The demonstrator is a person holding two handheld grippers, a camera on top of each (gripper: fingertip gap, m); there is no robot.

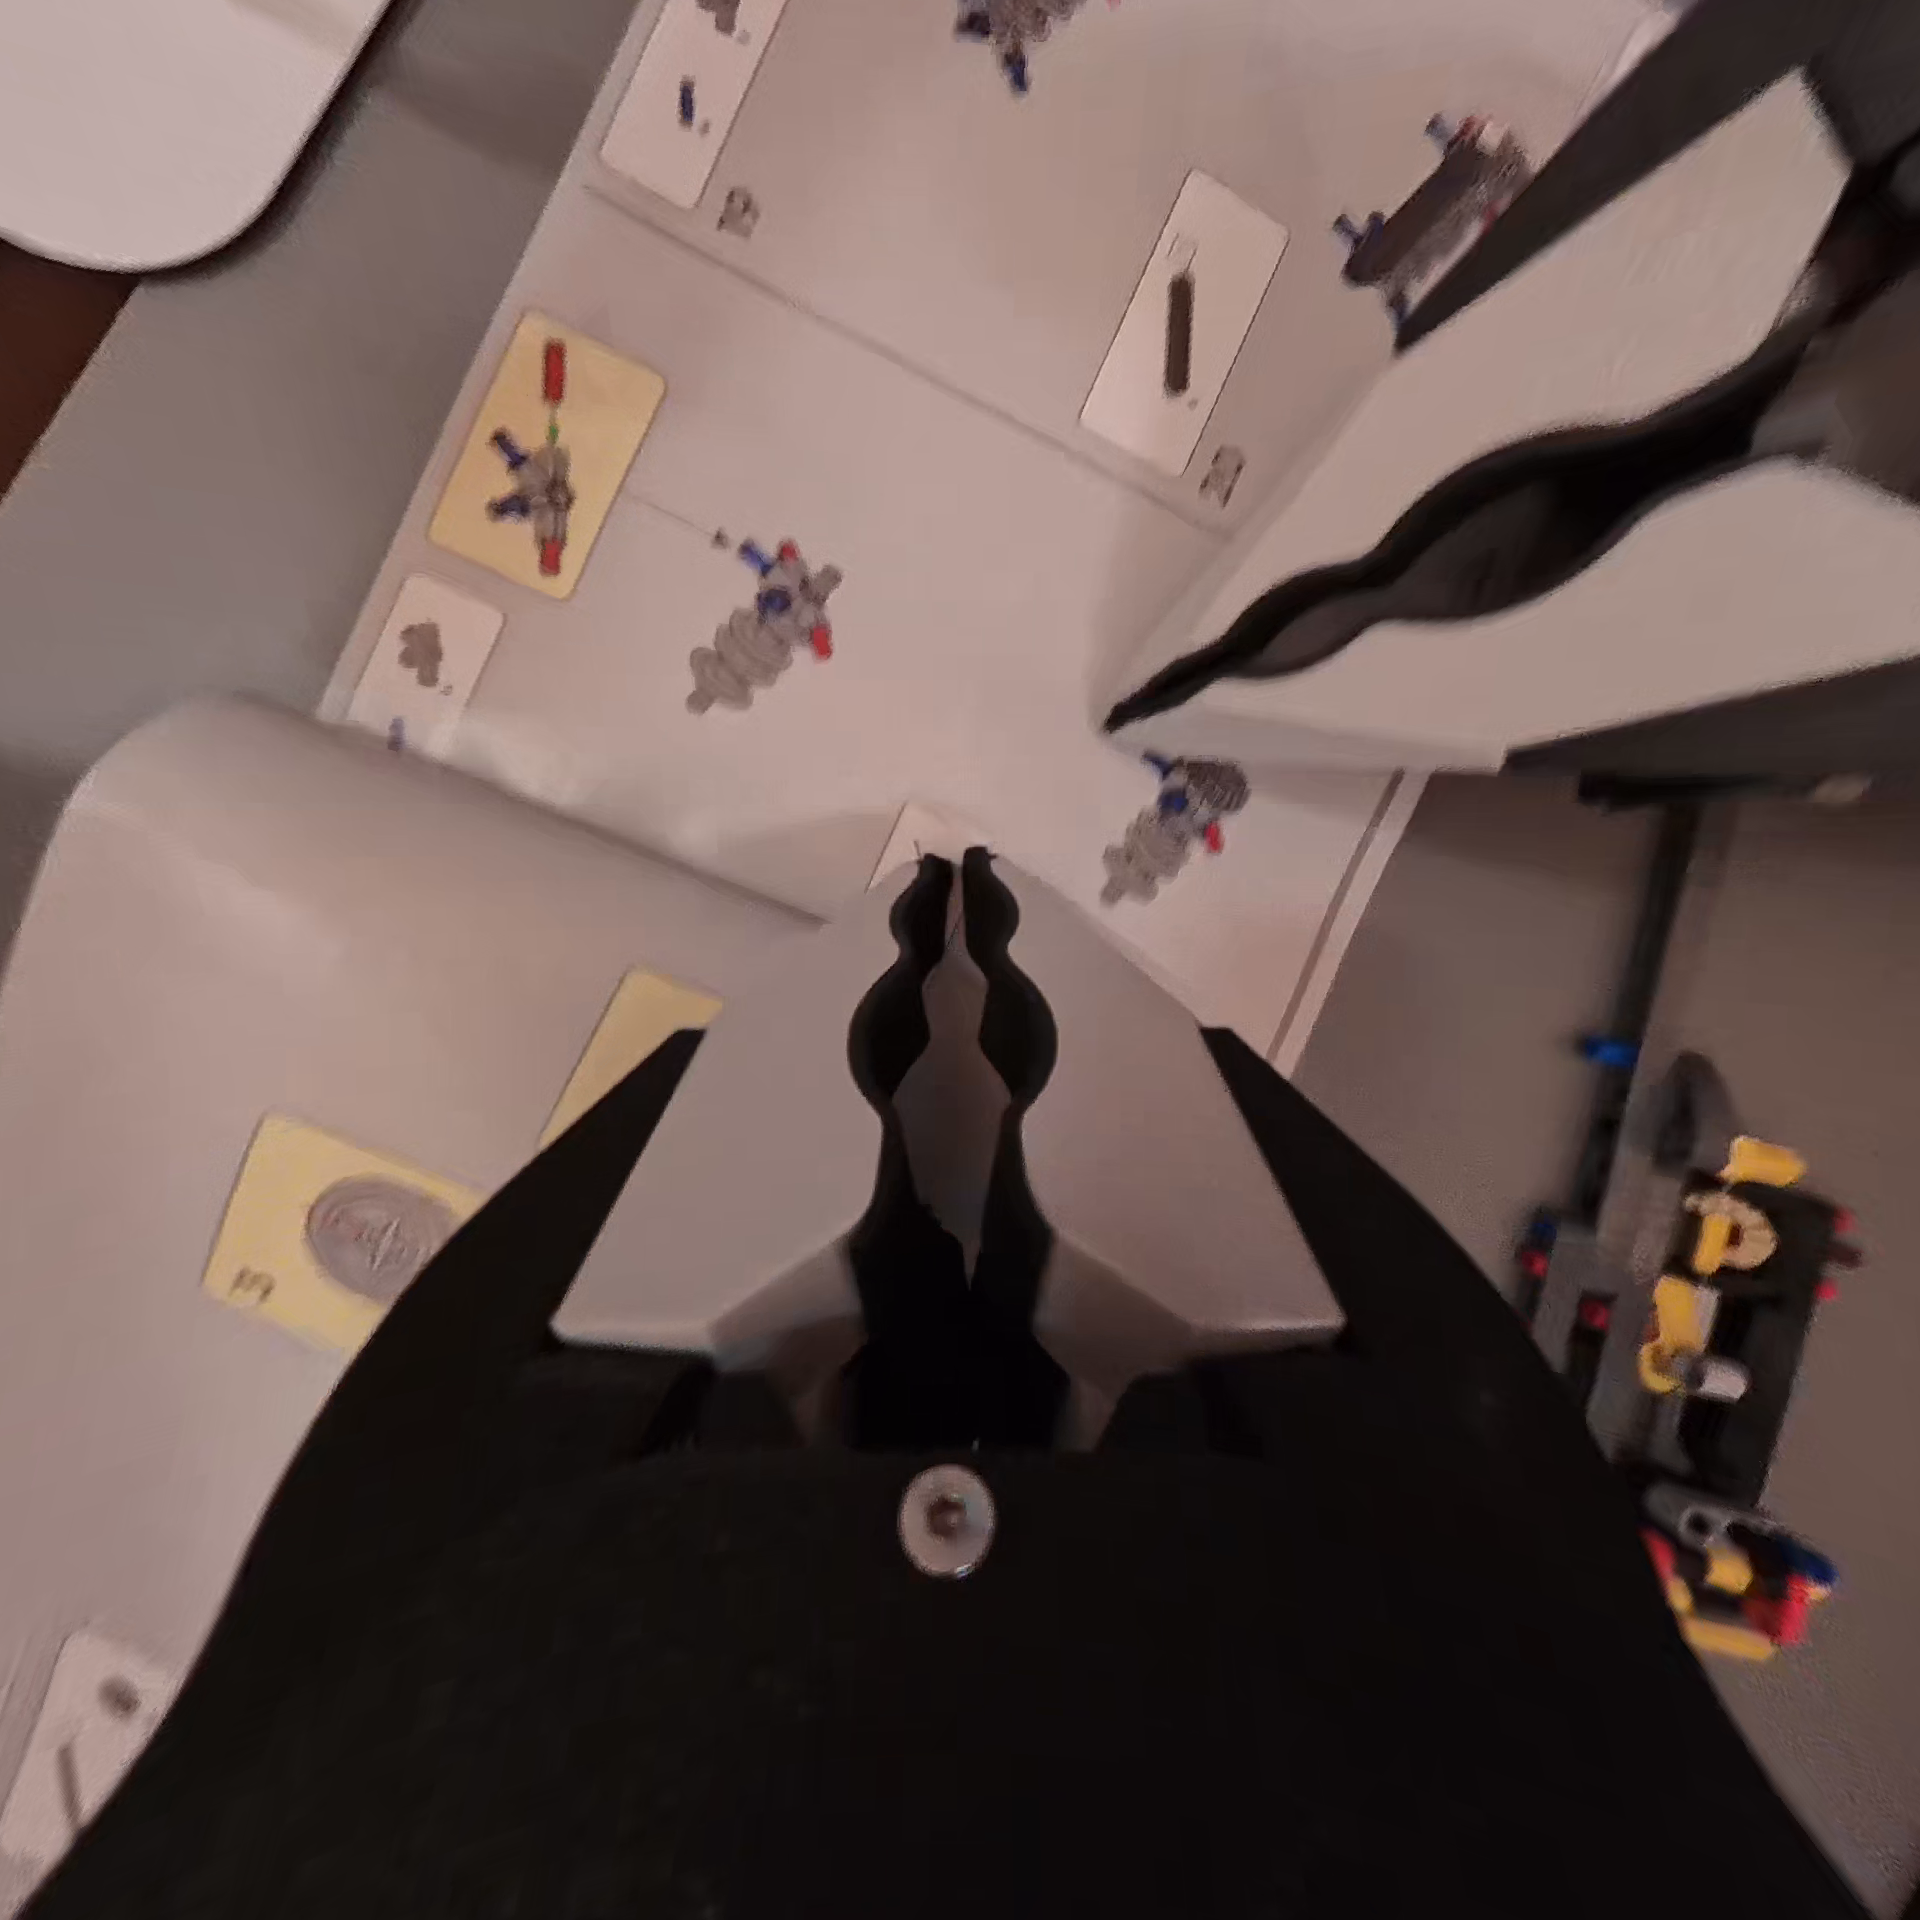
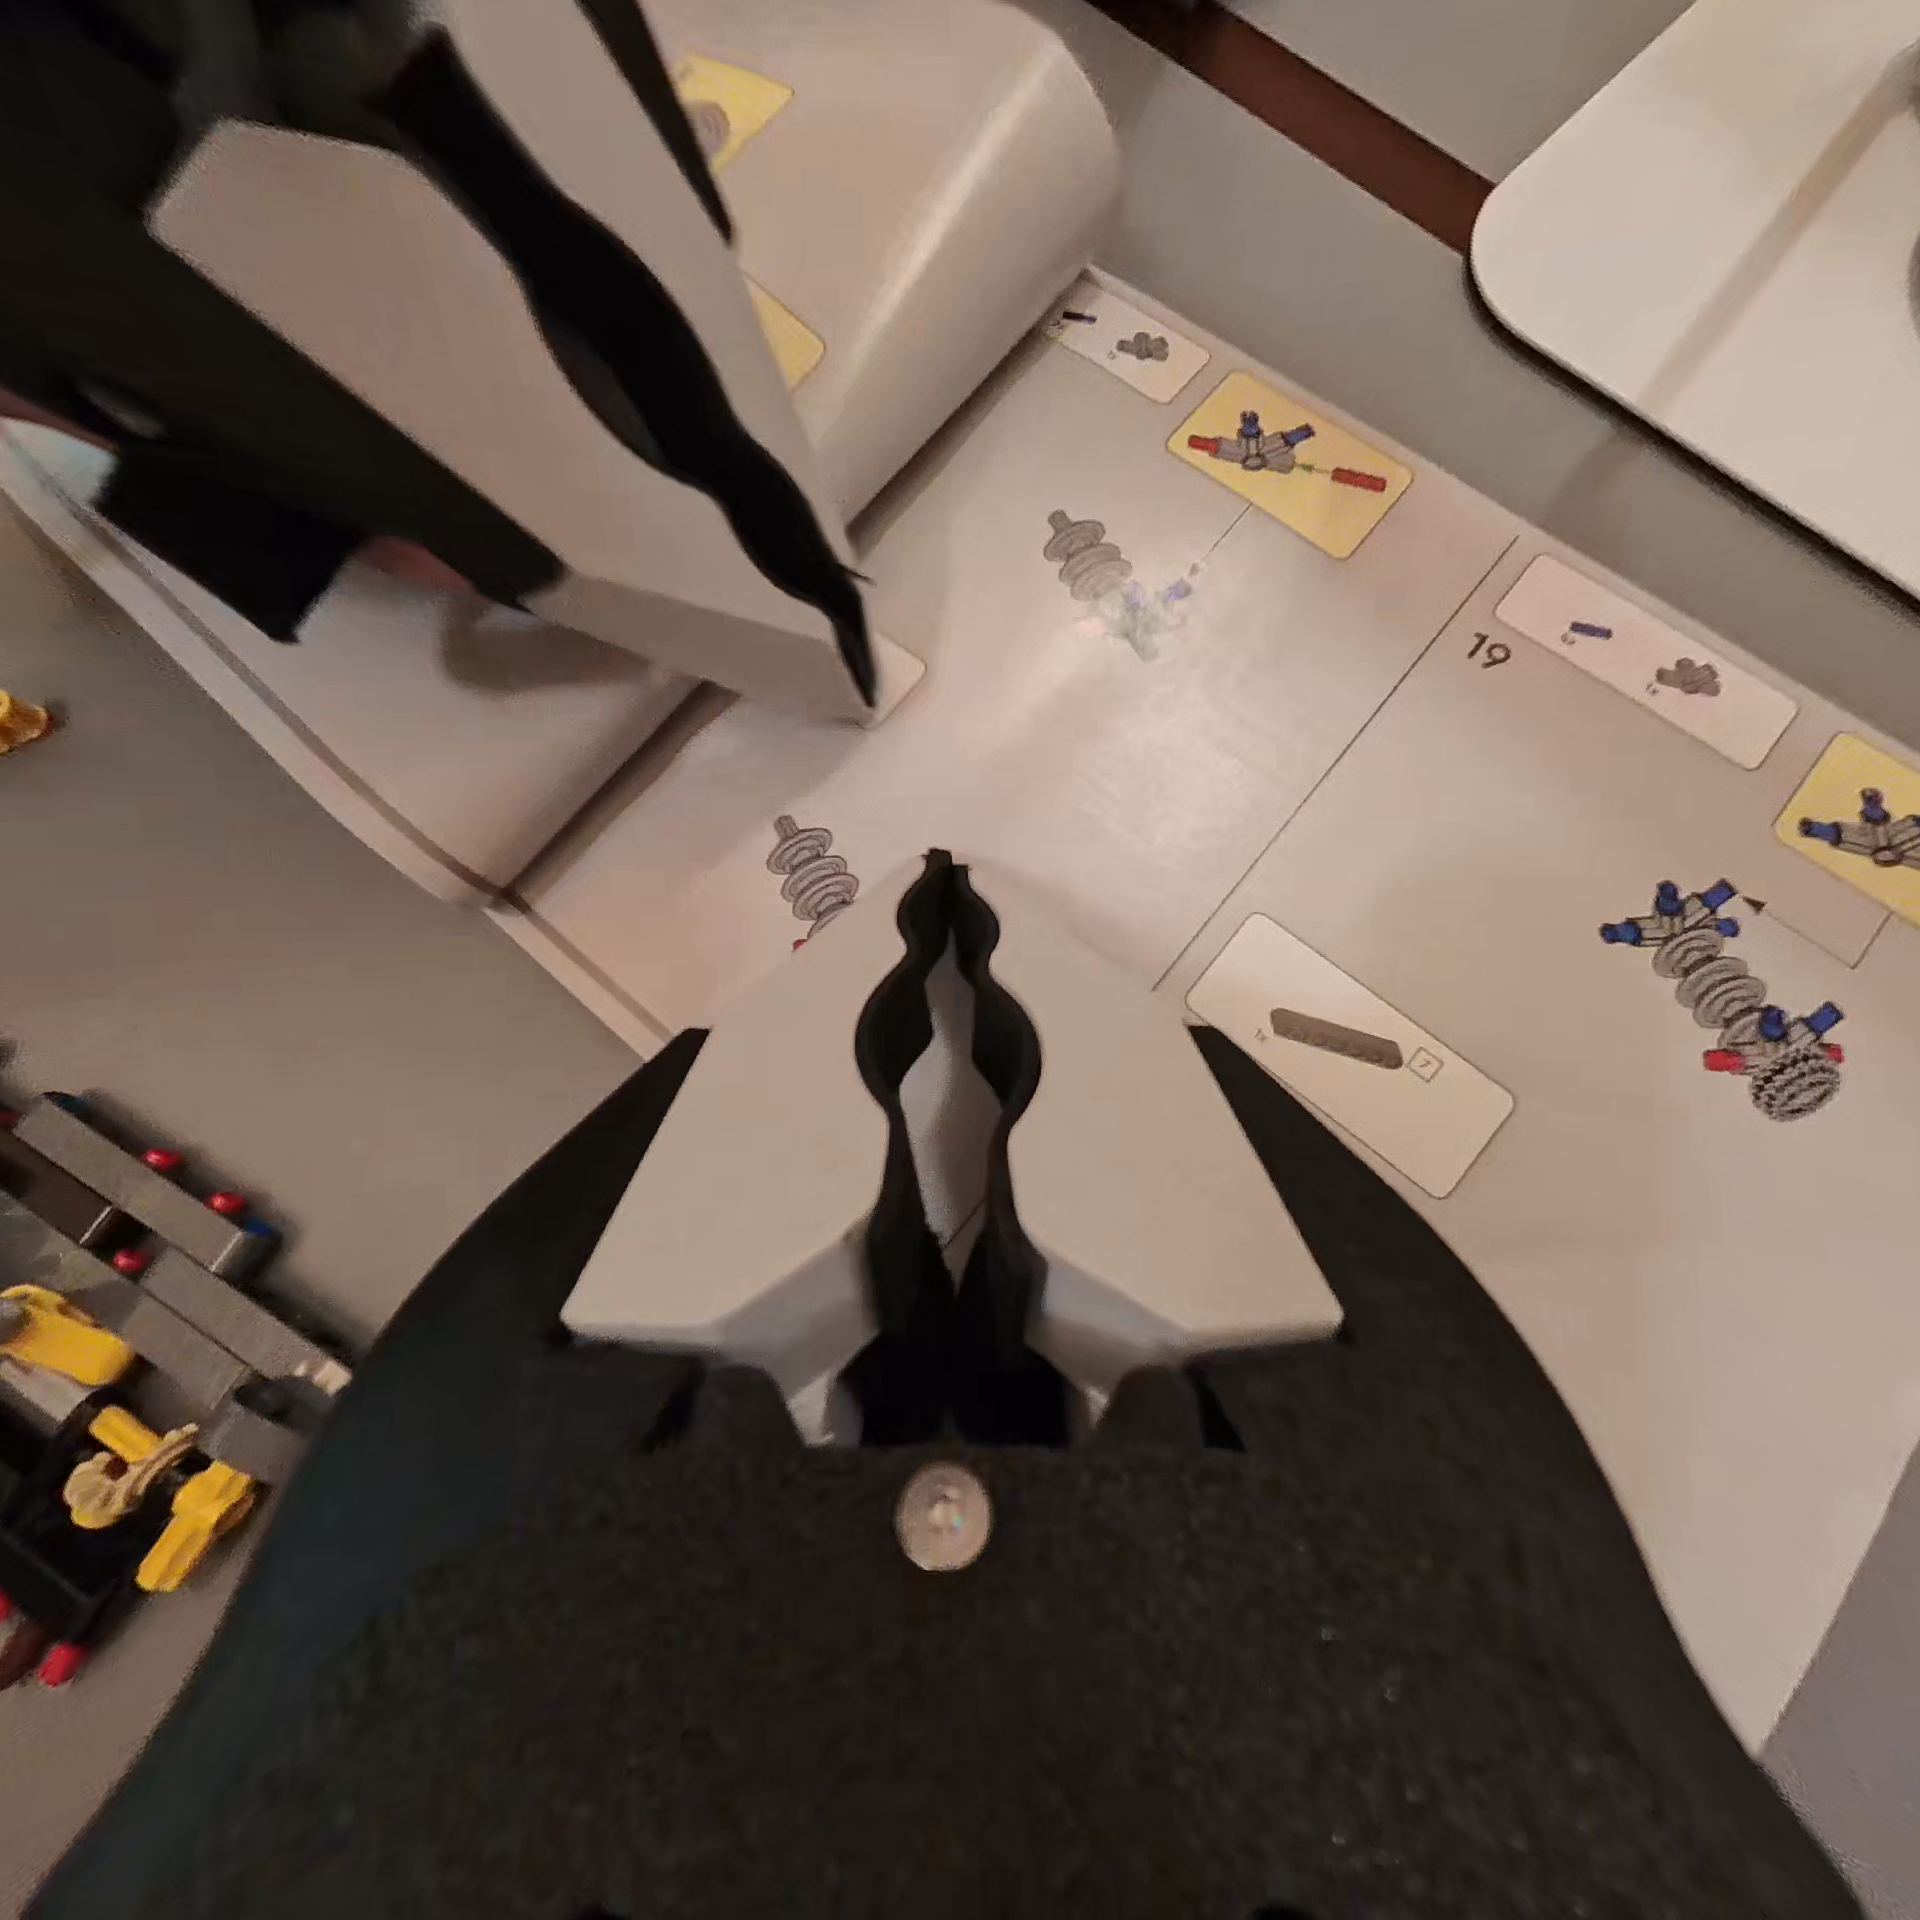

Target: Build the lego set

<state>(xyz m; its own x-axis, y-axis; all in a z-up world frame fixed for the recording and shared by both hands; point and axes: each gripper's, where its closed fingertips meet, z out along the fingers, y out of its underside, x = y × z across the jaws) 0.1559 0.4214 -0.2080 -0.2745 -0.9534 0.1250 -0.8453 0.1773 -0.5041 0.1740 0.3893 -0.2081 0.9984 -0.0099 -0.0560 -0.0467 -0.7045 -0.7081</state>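
The open instruction booklet (image 1: 935,364) lies flat on the grey table, and it also shows in the right wrist view (image 2: 1299,779). One of its pages (image 1: 364,935) is curled up in a roll; the same roll shows in the right wrist view (image 2: 966,208). My left gripper (image 1: 956,857) is shut, with its tips low on the paper beside the roll; I cannot tell if paper is pinched. It also shows from the right wrist view (image 2: 862,675). My right gripper (image 2: 940,860) is shut and empty above the booklet. The part-built lego model (image 1: 1714,1299), grey, black and yellow, lies beside the booklet (image 2: 135,1403).
A white rounded tray or base (image 2: 1714,208) stands past the booklet's far edge, and shows in the left wrist view too (image 1: 156,104). A dark brown strip (image 2: 1351,135) runs along the table's far side. My right gripper's tip (image 1: 1132,717) hangs close over the booklet. There is about 5 centimetres between the tips of the two grippers. The part-built lego model (image 1: 1714,1299) lies around 15 centimetres away from my right fingertips. Seen from the right wrist view (image 2: 60,1410) as well.
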